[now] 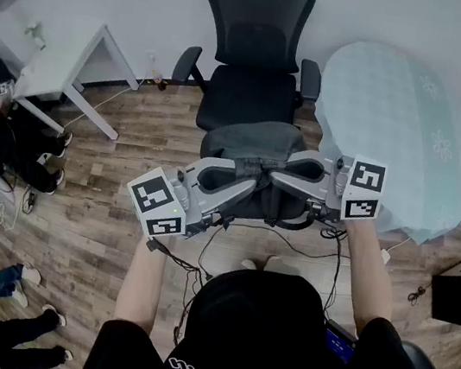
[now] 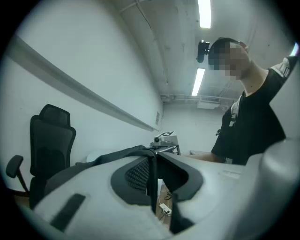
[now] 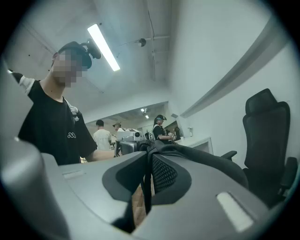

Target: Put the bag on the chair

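Observation:
A dark grey bag (image 1: 252, 142) hangs between my two grippers over the wooden floor, just in front of the black office chair (image 1: 249, 86). My left gripper (image 1: 245, 176) comes in from the lower left and is shut on a thin edge of the bag (image 2: 152, 180). My right gripper (image 1: 281, 174) comes in from the right and is shut on the bag's edge (image 3: 146, 190) too. The two sets of jaws nearly meet over the bag's top. Bag fabric (image 3: 206, 161) drapes over the right jaw. The chair (image 2: 47, 140) stands upright, its seat bare.
A round table with a pale blue cloth (image 1: 401, 133) stands to the right of the chair. A white desk (image 1: 58, 63) is at the back left, with people (image 1: 13, 152) near it. Cables (image 1: 290, 244) run across the floor. A dark box (image 1: 458, 292) sits far right.

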`<action>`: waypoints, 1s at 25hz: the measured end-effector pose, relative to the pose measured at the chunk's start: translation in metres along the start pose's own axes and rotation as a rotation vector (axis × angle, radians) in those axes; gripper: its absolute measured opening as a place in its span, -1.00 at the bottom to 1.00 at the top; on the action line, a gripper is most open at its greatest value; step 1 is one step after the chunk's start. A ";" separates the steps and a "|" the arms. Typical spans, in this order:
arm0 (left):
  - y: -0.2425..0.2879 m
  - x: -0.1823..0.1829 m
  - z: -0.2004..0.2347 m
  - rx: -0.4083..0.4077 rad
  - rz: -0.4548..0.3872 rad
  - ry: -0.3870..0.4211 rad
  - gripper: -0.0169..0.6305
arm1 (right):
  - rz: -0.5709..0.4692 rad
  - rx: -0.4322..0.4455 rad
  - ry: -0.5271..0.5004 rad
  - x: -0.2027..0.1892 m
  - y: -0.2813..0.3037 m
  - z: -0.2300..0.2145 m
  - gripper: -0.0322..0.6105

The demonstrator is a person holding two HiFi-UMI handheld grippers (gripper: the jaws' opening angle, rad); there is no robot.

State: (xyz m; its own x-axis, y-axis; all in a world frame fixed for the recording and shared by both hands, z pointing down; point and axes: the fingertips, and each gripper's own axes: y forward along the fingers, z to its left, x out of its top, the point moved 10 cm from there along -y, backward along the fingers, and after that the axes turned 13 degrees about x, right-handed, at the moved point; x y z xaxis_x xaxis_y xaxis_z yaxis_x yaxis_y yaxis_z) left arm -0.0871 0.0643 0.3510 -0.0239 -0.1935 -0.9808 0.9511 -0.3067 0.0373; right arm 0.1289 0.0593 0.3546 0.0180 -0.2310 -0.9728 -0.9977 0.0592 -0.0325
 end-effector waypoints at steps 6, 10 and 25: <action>-0.015 0.003 0.004 0.029 -0.005 0.009 -0.81 | -0.028 0.005 0.026 0.000 0.016 -0.004 -0.78; -0.033 0.002 0.009 0.036 -0.013 0.010 -0.81 | -0.026 0.003 0.046 -0.001 0.036 -0.006 -0.78; -0.050 0.016 -0.011 0.126 -0.079 0.104 -0.80 | 0.013 0.015 -0.043 0.019 0.051 0.006 -0.78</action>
State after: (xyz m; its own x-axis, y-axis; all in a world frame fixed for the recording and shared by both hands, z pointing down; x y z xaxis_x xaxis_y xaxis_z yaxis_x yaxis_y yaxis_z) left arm -0.1317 0.0869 0.3315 -0.0592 -0.0690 -0.9959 0.9010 -0.4331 -0.0235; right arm 0.0791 0.0642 0.3329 0.0077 -0.1886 -0.9820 -0.9968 0.0765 -0.0225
